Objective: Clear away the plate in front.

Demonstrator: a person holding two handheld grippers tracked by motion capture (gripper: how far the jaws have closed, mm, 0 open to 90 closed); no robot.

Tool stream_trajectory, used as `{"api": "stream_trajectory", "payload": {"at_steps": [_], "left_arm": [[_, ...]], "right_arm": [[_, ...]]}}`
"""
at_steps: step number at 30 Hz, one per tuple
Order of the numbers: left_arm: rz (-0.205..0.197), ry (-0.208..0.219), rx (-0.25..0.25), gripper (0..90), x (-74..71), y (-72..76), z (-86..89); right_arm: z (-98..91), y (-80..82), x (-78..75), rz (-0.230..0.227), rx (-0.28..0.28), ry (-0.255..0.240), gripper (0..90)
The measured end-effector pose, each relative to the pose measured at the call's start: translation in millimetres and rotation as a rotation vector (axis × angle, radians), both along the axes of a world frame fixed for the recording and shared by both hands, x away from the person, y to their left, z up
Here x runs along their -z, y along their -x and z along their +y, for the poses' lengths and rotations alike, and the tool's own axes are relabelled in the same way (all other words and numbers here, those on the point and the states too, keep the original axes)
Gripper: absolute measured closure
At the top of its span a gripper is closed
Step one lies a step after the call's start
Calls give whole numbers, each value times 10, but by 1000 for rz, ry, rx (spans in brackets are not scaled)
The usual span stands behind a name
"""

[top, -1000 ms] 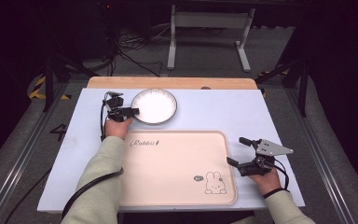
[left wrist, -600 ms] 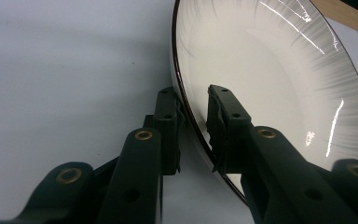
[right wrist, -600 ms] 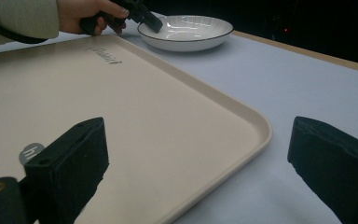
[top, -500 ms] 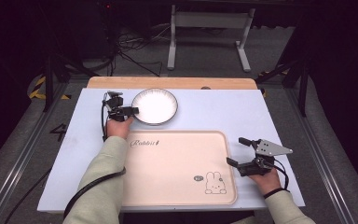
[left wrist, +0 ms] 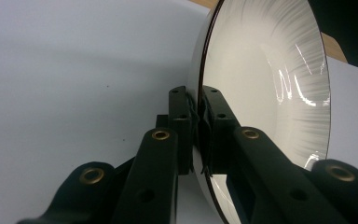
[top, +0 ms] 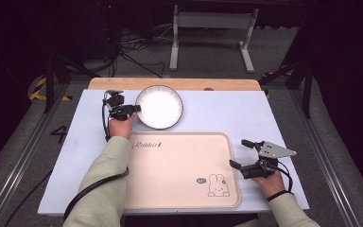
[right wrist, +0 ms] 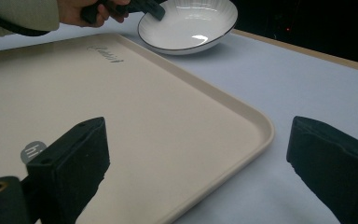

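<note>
White ribbed plate [top: 159, 107] sits at 12 o'clock beyond the beige tray [top: 179, 189], its 9 o'clock rim pinched by the left gripper [top: 135, 109], apparently for lifting, while the right gripper [top: 241, 152] waits wide open at the tray's 3 o'clock edge.

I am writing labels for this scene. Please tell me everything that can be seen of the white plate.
The white plate is round and shallow, glossy like glazed ceramic, with fine radial ribs and a thin dark rim line. It is empty and sits on the pale blue table, beyond the beige tray. The left gripper is shut on its left rim.
</note>
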State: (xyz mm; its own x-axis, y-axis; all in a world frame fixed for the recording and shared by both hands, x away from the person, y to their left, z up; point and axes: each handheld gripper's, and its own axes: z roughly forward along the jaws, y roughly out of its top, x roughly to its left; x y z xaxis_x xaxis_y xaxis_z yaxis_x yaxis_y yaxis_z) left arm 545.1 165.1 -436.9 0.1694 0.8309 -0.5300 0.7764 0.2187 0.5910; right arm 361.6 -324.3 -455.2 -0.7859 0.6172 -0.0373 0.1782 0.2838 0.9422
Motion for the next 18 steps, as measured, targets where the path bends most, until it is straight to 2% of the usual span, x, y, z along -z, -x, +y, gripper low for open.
{"api": "stream_trajectory", "payload": {"at_steps": [4, 8, 10, 14, 18], "left_arm": [[-28, -36, 9, 849, -78, 28, -53], [-44, -52, 14, 848, -131, 48, -86], [-64, -49, 30, 843, -168, 64, -102], [-95, -97, 55, 838, -289, 90, -157], [-112, -114, 75, 838, -365, 121, -173]], "right_arm": [[-3, 0, 1, 0, 0, -8, 63], [-11, -1, 1, 0, 4, -13, 60], [-11, -1, 1, 2, 3, -17, 60], [-13, -2, 1, 2, 3, -19, 61], [-16, -3, 1, 3, 4, -22, 60]]}}
